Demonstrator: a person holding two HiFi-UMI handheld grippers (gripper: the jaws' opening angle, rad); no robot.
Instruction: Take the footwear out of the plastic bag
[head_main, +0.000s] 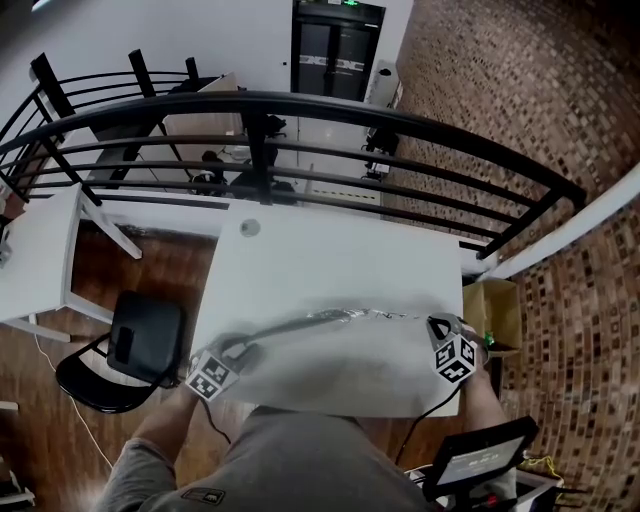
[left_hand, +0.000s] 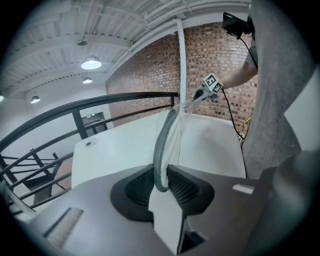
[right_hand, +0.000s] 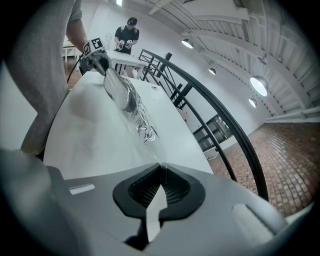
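Observation:
A flat grey-edged slipper (head_main: 290, 328) hangs stretched above the white table (head_main: 320, 260) between both grippers. My left gripper (head_main: 238, 352) is shut on its heel end; the grey rim and pale sole (left_hand: 161, 160) sit pinched between the pads. The slipper's other end (right_hand: 121, 91) reaches into a crinkled clear plastic bag (right_hand: 141, 125). My right gripper (right_hand: 161, 171) is shut on the bag's thin far end. In the head view the bag (head_main: 392, 317) runs to the right gripper (head_main: 433, 324). Each gripper view shows the opposite gripper, the right gripper (left_hand: 204, 90) and the left gripper (right_hand: 96, 56).
A black railing (head_main: 400, 125) curves along the table's far side. A black chair (head_main: 135, 345) stands at the left, beside another white table (head_main: 40, 265). An open cardboard box (head_main: 495, 312) sits at the right. A screen (head_main: 478, 466) is near my right elbow. A person (right_hand: 126, 37) stands far off.

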